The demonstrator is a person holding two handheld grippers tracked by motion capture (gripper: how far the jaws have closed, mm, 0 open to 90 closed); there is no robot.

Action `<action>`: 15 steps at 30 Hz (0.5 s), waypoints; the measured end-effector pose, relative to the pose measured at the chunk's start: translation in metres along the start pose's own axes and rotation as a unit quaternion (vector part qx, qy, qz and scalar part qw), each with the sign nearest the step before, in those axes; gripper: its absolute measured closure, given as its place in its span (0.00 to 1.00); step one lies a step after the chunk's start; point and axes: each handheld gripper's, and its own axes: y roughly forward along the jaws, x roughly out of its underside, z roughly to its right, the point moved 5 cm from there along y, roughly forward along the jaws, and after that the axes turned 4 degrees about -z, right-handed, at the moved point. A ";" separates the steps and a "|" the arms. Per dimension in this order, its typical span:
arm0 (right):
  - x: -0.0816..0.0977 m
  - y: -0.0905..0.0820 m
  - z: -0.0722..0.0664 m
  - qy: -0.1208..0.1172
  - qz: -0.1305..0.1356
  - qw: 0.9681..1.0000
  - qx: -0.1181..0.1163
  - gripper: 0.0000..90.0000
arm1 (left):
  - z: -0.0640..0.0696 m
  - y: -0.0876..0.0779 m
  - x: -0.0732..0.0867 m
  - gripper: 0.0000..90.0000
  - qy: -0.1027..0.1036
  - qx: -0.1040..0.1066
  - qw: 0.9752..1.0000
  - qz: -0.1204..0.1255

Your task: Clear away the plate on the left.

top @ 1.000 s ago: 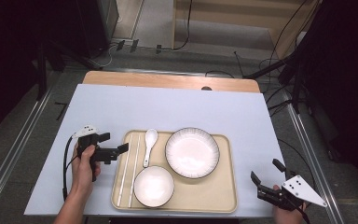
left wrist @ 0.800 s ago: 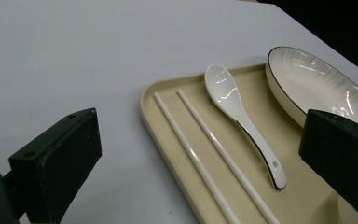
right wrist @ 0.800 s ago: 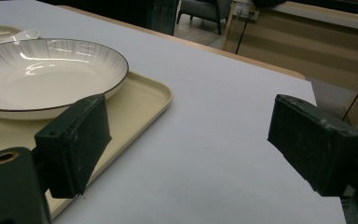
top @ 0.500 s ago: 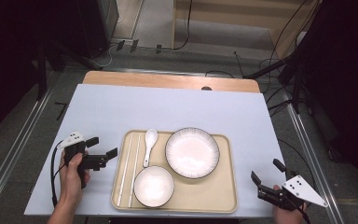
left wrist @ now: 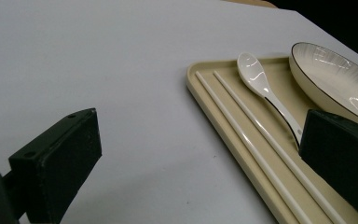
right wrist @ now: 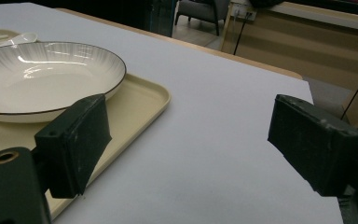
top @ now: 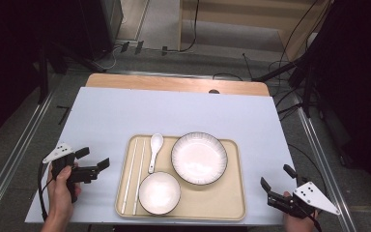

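A beige tray (top: 232, 203) lies on the pale table near its front edge. It holds a large white plate (top: 199, 157) with a dark rim, a small white bowl (top: 160, 192), a white spoon (top: 154, 150) and a pair of white chopsticks (top: 134, 174). My left gripper (top: 94, 158) hovers open just left of the tray, with nothing between its jaws. Its own view shows the chopsticks (left wrist: 261, 149), the spoon (left wrist: 256, 74) and the plate (left wrist: 340, 79). Right of the tray, at the table's front corner, my right gripper (top: 276, 177) is open and holds nothing. The plate (right wrist: 42, 79) sits to its left.
The pale sheet (top: 174, 111) covers the table, with a wooden strip (top: 174, 83) bare along the far edge. Metal rails (top: 19, 154) run down both sides. Cables and dark equipment lie on the floor beyond the table.
My left gripper has drawn back to the left and toward the person, away from the tray's left edge. The right gripper and the dishes have not moved.
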 end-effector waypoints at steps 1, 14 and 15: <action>0.000 0.000 0.000 0.002 0.000 1.000 0.000 0.14 | -0.001 -0.001 0.001 0.00 0.001 -0.003 1.000 0.000; 0.000 0.001 0.001 -0.001 0.001 1.000 0.002 0.14 | -0.003 -0.014 0.005 0.00 0.013 -0.010 1.000 0.010; 0.000 0.001 0.001 -0.001 0.001 1.000 0.002 0.14 | -0.004 -0.015 0.006 0.00 0.013 -0.010 1.000 0.010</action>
